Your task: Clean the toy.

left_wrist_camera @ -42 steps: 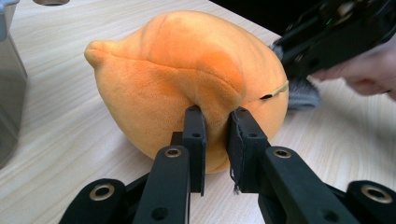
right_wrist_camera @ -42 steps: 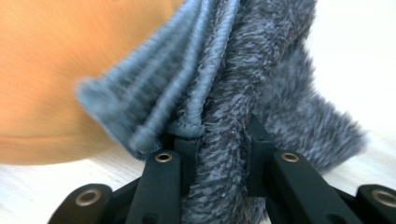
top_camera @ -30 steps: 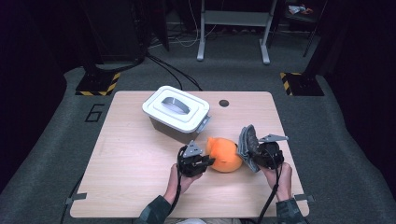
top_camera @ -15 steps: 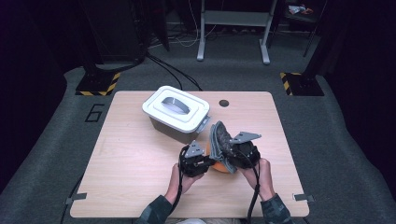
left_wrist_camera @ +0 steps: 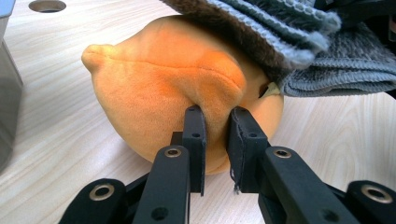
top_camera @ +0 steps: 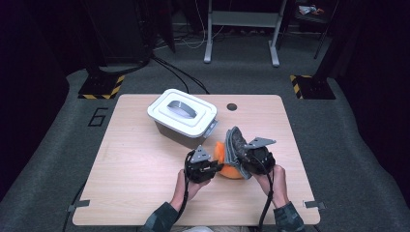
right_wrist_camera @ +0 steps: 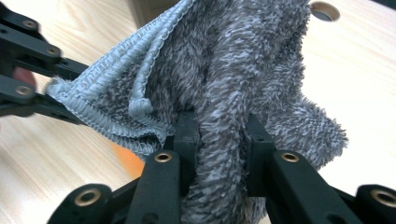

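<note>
The right gripper has swung in from well off to the side, and its grey cloth now lies over the orange plush toy, hiding much of what lay bare a second ago; the left gripper hasn't budged. From above, the toy sits on the table just in front of the white-lidded box, between both grippers. The left gripper view brings out a seam across the toy and the cloth resting on its top. The right gripper view shows the cloth's stitched edge. Left jaws pinch a fold of plush; right jaws clamp tight on bunched cloth.
</note>
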The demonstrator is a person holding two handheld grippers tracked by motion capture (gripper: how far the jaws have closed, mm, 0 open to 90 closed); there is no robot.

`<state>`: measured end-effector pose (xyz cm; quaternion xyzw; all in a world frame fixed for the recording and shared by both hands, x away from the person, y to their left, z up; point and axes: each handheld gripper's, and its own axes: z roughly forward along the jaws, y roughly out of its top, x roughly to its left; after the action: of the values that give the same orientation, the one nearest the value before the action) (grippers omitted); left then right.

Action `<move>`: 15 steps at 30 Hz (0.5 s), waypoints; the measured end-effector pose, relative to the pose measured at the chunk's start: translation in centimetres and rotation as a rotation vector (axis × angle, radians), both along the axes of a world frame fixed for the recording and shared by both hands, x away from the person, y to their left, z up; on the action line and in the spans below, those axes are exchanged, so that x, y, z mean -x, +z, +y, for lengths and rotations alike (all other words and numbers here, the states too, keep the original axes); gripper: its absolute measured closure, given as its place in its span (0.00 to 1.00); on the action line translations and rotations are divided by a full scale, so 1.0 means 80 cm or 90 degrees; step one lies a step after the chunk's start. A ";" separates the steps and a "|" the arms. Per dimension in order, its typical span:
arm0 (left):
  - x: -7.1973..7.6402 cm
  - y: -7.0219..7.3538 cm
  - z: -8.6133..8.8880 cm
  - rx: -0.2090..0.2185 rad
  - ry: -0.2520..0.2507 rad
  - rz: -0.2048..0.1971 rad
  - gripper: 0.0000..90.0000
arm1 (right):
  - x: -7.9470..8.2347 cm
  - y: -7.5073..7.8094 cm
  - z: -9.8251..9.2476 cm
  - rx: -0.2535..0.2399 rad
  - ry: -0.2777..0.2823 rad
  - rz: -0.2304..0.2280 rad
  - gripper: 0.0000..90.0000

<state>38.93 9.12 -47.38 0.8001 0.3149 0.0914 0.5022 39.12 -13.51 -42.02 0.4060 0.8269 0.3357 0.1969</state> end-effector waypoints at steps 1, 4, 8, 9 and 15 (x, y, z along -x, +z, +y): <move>0.000 0.000 0.000 0.000 0.000 0.000 0.87 | 0.000 -0.001 -0.003 -0.003 -0.006 0.001 0.80; 0.000 0.000 0.000 -0.002 -0.004 0.003 0.87 | -0.001 -0.004 -0.010 -0.005 -0.019 0.010 0.80; 0.000 -0.001 0.000 -0.001 -0.001 0.000 0.87 | -0.003 -0.009 -0.020 -0.005 -0.028 0.013 0.80; -0.001 -0.001 0.000 -0.001 0.000 0.001 0.87 | -0.003 -0.010 -0.022 -0.010 -0.036 0.019 0.80; -0.001 -0.002 0.001 -0.001 0.003 0.000 0.87 | -0.005 -0.019 -0.037 -0.012 -0.055 0.029 0.80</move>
<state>38.98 9.17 -47.51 0.7997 0.3168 0.0929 0.5015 39.55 -16.47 -43.57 0.4507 0.8095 0.3254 0.1888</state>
